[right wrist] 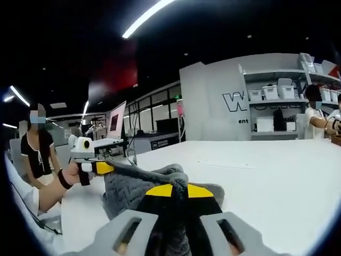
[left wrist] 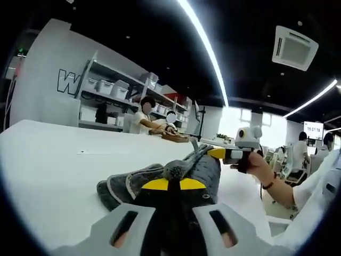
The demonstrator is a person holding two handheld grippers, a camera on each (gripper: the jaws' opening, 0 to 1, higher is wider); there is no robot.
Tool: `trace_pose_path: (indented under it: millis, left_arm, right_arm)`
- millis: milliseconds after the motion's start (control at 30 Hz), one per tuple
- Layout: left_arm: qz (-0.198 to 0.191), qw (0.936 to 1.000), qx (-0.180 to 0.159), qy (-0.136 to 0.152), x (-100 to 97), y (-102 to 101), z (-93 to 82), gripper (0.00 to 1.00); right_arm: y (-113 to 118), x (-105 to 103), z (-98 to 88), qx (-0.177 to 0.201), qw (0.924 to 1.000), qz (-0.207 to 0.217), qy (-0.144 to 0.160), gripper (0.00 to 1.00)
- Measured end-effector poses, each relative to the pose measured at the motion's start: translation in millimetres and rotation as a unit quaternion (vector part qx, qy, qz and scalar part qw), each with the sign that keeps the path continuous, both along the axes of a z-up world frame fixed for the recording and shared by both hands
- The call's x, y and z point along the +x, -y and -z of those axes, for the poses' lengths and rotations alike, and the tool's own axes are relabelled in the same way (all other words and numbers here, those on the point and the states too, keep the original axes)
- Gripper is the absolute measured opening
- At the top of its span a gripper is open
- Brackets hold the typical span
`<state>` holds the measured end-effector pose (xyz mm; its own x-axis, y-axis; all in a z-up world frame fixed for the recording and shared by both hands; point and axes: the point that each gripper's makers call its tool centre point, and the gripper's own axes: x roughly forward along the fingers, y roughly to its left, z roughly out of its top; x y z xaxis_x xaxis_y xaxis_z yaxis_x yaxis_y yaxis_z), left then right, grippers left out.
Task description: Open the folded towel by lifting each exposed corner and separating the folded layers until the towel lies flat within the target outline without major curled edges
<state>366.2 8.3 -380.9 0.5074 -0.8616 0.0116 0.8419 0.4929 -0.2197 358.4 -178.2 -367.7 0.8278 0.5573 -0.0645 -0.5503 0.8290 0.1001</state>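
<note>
- Left gripper: fingers pinched on the grey towel.
- Right gripper: fingers clamped on the same towel.
- Towel bunched, lifted off the white tabletop between both grippers.

At the bottom centre, the left tongs are pinching the grey towel on the white tabletop; at centre right, the right tongs are gripping its raised edge

White table, shelves with white bins, ceiling air vent, 2 seated people
</note>
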Motion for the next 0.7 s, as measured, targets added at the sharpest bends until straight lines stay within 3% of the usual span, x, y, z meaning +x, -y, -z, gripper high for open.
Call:
trace_pose_path:
  millis: [333, 700]
  left_arm:
    - [0.009, 0.9999, -0.010, 0.001, -8.2, 2, -3.6, 0.01]
    - [0.014, 0.9998, -0.012, 0.008, -35.9, 10, 2.3, 0.01]
  right_arm:
    - [0, -9, 0.7, 0.003, 1.0000, -0.001, 0.001, 0.00]
    - [-3, -22, 4.2, 0.008, 0.9999, -0.009, 0.004, 0.00]
